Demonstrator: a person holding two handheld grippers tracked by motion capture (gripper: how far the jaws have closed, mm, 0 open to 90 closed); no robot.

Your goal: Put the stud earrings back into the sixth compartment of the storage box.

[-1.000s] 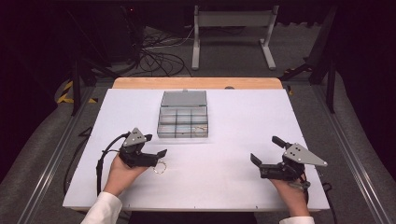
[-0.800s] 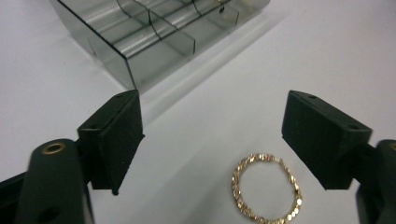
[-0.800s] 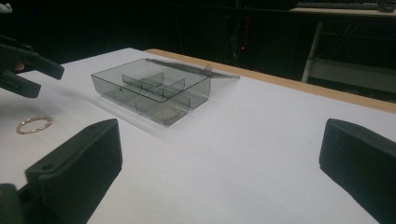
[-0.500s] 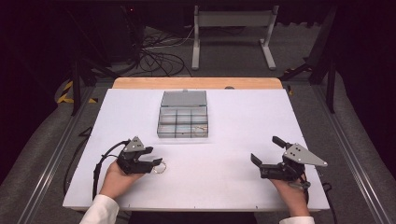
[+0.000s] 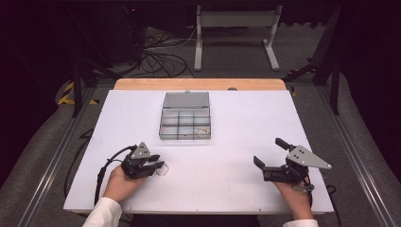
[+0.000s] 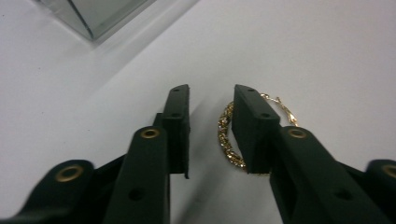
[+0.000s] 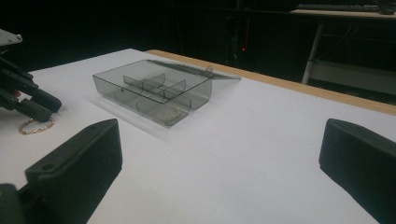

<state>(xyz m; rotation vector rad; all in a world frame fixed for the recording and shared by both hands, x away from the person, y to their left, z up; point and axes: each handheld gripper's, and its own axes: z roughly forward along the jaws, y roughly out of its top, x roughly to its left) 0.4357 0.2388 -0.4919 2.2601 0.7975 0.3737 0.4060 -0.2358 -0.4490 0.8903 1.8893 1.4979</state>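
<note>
The left tool [image 6: 210, 100] is low over the white tabletop [image 5: 236, 118], its jaws just closing around one side of a gold ring [image 6: 229, 135] that lies flat there; the pads do not yet press on it. The right tool [image 5: 265, 165] rests wide open and empty, well apart. A clear compartment box [image 5: 185, 123] sits farther back.

The left gripper [image 6: 211, 130] is lying low over the white table [image 6: 327, 51], its jaws having just been closing. One jaw is covering part of a gold ring [image 6: 227, 135]; a clear box [image 6: 93, 14] is sitting beyond.
</note>
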